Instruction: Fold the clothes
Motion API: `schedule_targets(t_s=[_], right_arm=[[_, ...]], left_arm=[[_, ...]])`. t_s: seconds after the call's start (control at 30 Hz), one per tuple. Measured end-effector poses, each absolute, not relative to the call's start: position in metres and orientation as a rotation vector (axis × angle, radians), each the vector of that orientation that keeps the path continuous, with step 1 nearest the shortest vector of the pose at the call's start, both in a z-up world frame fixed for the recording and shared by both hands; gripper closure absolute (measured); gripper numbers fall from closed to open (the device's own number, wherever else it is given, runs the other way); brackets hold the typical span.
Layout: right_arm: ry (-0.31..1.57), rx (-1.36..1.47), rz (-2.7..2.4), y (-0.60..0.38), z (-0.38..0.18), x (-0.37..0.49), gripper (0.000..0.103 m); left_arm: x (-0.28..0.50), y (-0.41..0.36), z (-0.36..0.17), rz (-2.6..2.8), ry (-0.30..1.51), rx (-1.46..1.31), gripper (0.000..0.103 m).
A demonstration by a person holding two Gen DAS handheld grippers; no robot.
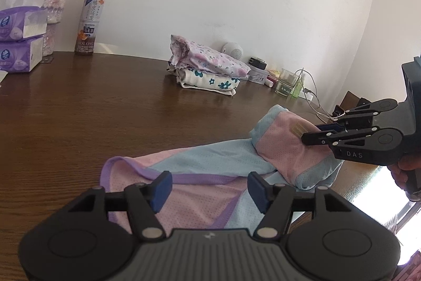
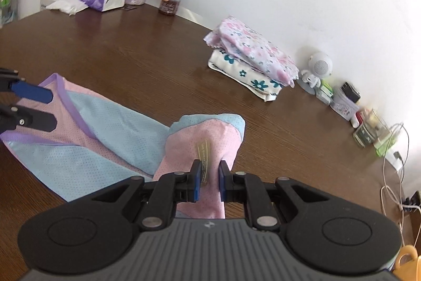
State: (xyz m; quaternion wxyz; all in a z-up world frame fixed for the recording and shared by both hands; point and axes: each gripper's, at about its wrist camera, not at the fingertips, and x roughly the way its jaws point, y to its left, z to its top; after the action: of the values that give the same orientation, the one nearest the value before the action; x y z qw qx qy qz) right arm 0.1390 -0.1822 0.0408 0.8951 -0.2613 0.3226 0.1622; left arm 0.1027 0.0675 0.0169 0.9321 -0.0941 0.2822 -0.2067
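Observation:
A pink and light-blue mesh garment (image 1: 210,175) with purple trim lies on the brown table; it also shows in the right wrist view (image 2: 110,133). My left gripper (image 1: 209,187) is open just above the garment's purple-trimmed end, holding nothing; it shows at the left in the right wrist view (image 2: 43,107). My right gripper (image 2: 209,179) is shut on a lifted pink fold of the garment near its yellow label (image 2: 203,153). It shows from the side in the left wrist view (image 1: 311,134), pinching the raised fold.
Two folded floral clothes (image 1: 208,67) are stacked at the back of the table (image 1: 105,102). A tea bottle (image 1: 88,23), tissue packs (image 1: 18,44) and a vase (image 1: 51,1) stand at the back left. A glass (image 1: 286,82), small items and cables sit at the back right.

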Motion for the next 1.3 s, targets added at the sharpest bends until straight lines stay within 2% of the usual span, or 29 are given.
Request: schedule_targets(t_s=[0.53, 0.6, 0.63, 0.7, 0.87, 0.97, 1.03, 1.13, 1.3], right_arm=[[0.604, -0.649, 0.377, -0.143, 0.048, 0.121, 0.093], [0.602, -0.544, 0.355, -0.159, 0.054, 0.125, 0.086], [0.603, -0.476, 0.337, -0.17, 0.056, 0.129, 0.076], [0.614, -0.299, 0.29, -0.206, 0.056, 0.138, 0.066], [0.712, 0.157, 0.268, -0.293, 0.025, 0.163, 0.065], [0.737, 0.343, 0.31, -0.323, 0.0, 0.167, 0.055], [0.727, 0.414, 0.323, -0.335, -0.011, 0.167, 0.054], [0.725, 0.504, 0.352, -0.348, -0.024, 0.169, 0.054], [0.716, 0.591, 0.41, -0.359, -0.035, 0.17, 0.054]], left_arm=[[0.097, 0.069, 0.018, -0.415, 0.564, -0.182, 0.028], [0.098, 0.069, 0.018, -0.415, 0.567, -0.184, 0.028], [0.098, 0.069, 0.018, -0.417, 0.568, -0.182, 0.027], [0.098, 0.068, 0.017, -0.427, 0.568, -0.181, 0.027], [0.099, 0.058, 0.021, -0.485, 0.547, -0.206, 0.027], [0.106, 0.037, 0.026, -0.562, 0.551, -0.213, 0.035], [0.113, 0.013, 0.03, -0.605, 0.564, -0.176, 0.056], [0.128, -0.024, 0.031, -0.651, 0.597, -0.113, 0.077], [0.159, -0.07, 0.017, -0.678, 0.659, -0.107, 0.082]])
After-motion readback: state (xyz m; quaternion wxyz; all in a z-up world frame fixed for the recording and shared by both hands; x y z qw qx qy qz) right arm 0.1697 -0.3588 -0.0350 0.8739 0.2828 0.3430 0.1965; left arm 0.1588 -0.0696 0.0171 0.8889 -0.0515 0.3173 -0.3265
